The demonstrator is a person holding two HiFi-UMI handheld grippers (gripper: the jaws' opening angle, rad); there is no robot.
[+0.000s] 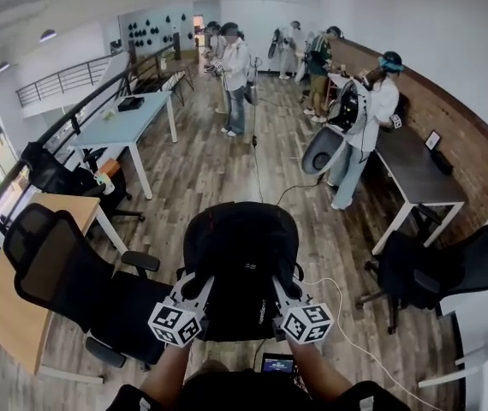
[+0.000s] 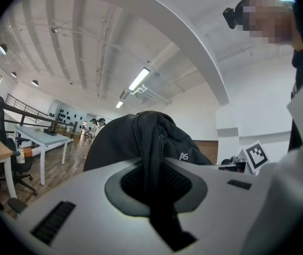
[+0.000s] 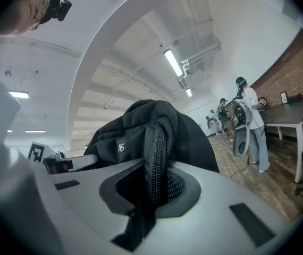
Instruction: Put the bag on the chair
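Fig. — Bag held up by both grippers, head view w/ two gripper views.

(a) Bag [image 1: 242, 259]: black, soft, off the floor, hanging directly in front of the person btwn the two grippers. It is not on the chair [image 1: 60, 268]. The chair is black w/ a mesh back, stands just left of the bag, and its seat is bare. Contact btwn bag and chair cannot be told.

(b) Left gripper [image 1: 195, 291]: jaws nearly together, pinching a strap [image 2: 152, 158] of the bag. The bag's bulk rises beyond the jaws.

(c) Right gripper [image 1: 284, 294]: jaws likewise narrow, clamped on a second strap [image 3: 156, 150] w/ a ribbed edge.

(d) Surroundings: wood floor [image 1: 218, 169]; wooden desk [image 1: 8, 315] left of the chair; white table [image 1: 124, 125] further back; dark table [image 1: 415, 174] and another black chair [image 1: 449, 268] at right; several people [image 1: 231, 71] standing in the background.
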